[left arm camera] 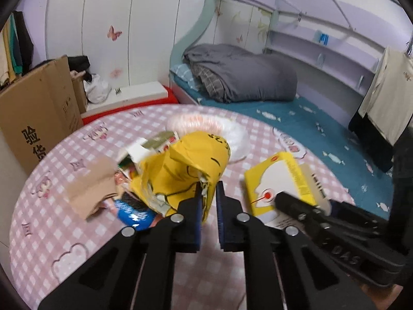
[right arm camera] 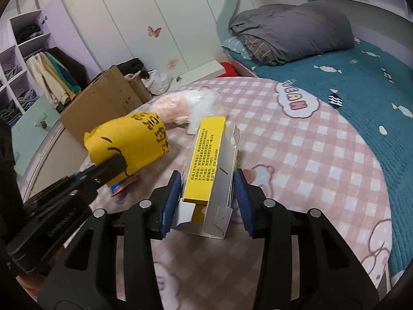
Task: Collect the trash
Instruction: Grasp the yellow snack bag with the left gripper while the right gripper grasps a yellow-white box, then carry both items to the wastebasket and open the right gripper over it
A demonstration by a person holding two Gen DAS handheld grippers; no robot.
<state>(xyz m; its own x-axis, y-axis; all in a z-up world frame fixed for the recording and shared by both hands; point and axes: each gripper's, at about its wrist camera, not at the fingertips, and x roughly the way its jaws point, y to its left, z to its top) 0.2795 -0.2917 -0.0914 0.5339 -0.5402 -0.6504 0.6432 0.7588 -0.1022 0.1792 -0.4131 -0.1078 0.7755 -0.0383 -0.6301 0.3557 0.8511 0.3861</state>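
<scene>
A crumpled yellow paper bag [left arm camera: 185, 170] lies on the pink checked table [left arm camera: 64, 235], its mouth spilling wrappers, a brown card scrap [left arm camera: 90, 193] and a blue packet [left arm camera: 134, 214]. My left gripper [left arm camera: 208, 188] is shut on the bag's edge; it shows in the right wrist view [right arm camera: 111, 165] on the bag [right arm camera: 129, 144]. My right gripper [right arm camera: 207, 180] is shut on an opened yellow and white medicine box [right arm camera: 206, 175], which lies on the table. The box [left arm camera: 278, 183] also shows in the left wrist view.
A clear plastic bag [right arm camera: 191, 106] lies behind the yellow bag. A large cardboard box [left arm camera: 33, 118] stands off the table's left edge. A bed with a grey duvet [left arm camera: 240, 77] is beyond the table. Clothes hang at the right [left arm camera: 387, 98].
</scene>
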